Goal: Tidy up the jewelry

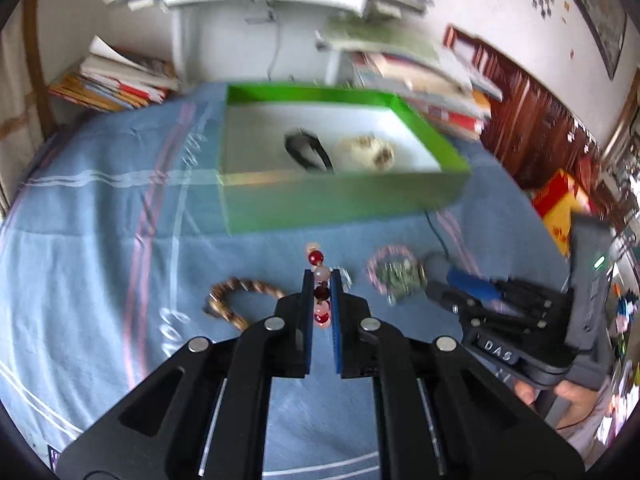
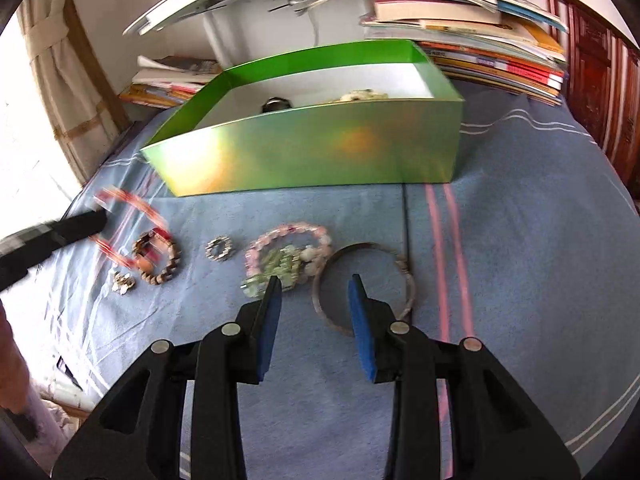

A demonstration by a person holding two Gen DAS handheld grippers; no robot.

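Cloth (image 1: pixel 100 208), blue with pink and white stripes, covers the surface, and on it stands a green box (image 1: pixel 340 200), open at the top and white inside, with a dark band (image 1: pixel 306 150) and a pale bracelet (image 1: pixel 366 152) lying in it. The left gripper (image 1: pixel 321 280) is clamped on a bead bracelet (image 1: pixel 320 280) of dark red and pale pink round beads; the loop is seen edge-on between the blue pads, its long axis running straight away from the camera towards the box, with a red bead sticking out past the fingertips. The right gripper (image 2: pixel 314 284) hangs with its fingers apart and nothing between them, above a thin metal bangle (image 2: pixel 402 268) lying flat on the cloth. Just left of the bangle lies a pink bead bracelet (image 2: pixel 288 240) with a greenish cluster inside it, further left a small silver ring (image 2: pixel 219 249), then a brown bead bracelet (image 2: pixel 168 264) and a small trinket (image 2: pixel 123 282), blurred.
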